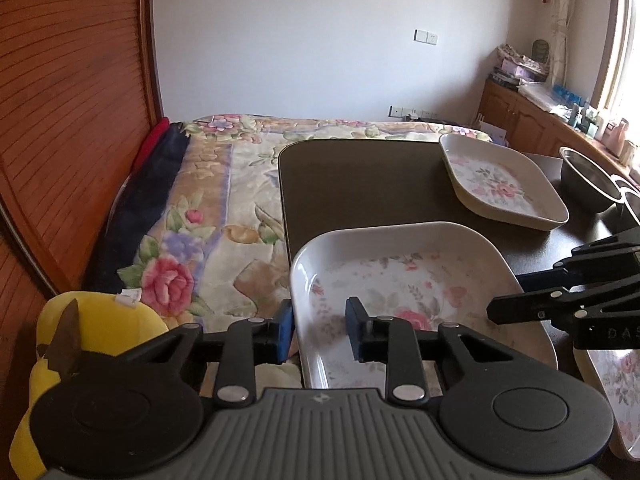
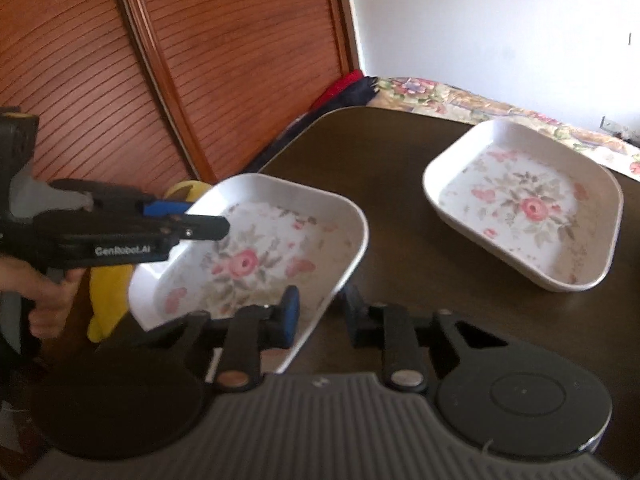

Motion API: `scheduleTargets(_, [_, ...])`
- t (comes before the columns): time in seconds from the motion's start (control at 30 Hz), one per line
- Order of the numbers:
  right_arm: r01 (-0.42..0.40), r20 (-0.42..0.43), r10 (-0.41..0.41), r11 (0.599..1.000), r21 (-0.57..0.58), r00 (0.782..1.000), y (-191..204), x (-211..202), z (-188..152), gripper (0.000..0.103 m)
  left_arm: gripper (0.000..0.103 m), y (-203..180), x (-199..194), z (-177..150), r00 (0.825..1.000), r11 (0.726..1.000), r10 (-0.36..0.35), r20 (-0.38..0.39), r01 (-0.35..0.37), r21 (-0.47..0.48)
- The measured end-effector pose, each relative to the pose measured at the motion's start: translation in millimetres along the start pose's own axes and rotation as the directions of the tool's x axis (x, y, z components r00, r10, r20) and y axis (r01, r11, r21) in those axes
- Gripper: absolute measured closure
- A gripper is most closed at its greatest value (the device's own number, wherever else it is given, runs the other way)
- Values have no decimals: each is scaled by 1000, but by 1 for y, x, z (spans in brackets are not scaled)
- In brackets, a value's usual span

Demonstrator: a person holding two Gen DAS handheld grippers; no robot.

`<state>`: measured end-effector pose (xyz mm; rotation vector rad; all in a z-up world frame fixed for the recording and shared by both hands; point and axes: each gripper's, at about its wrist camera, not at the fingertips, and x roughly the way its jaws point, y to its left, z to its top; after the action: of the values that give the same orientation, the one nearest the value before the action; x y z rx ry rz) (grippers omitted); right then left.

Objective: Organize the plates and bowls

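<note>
Both grippers straddle the near floral dish [image 1: 404, 264] at opposite rims — left gripper [image 1: 320, 330] and right gripper [image 2: 320, 314] not visibly clamped — it looks rigid, glossy, likely slippery and breakable.

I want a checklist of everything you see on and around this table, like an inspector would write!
Surface: dark brown table, beside a bed.
Job's things: near floral dish, its side rims between both grippers' fingers; far floral dish apart on the table; third floral dish at the right edge; metal bowl.
Clutter: yellow plush toy beside the table.
Grippers: left gripper open around the dish's left rim; right gripper open around its right rim.
Cables: nothing seen.
Surroundings: floral bedspread, wooden slatted door, cluttered cabinet, window.
</note>
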<state>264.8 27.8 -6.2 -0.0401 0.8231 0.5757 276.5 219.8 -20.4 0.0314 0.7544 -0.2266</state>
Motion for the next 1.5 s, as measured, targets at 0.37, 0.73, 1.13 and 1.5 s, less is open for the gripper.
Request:
scheduleTargets(0.37, [16, 10, -16, 1000, -2, 1000, -2, 0, -1, 88, 57, 0, -10, -11, 999, 998, 22, 46, -20, -51])
scheduleTargets(0.73, [10, 77, -13, 999, 32, 997, -6, -14, -1, 93, 59, -16, -40, -8, 987, 997, 82, 141, -80, -21])
scheduleTargets(1.13, [-10, 153, 1, 998, 57, 988, -13, -37, 1, 96, 59, -41, -72, 9, 969, 993, 112, 218, -116, 4])
scheduleTargets(1.5, [-9, 241, -3, 999, 49, 971, -27, -79, 1, 96, 59, -79, -99, 21, 955, 994, 94, 282, -108, 31])
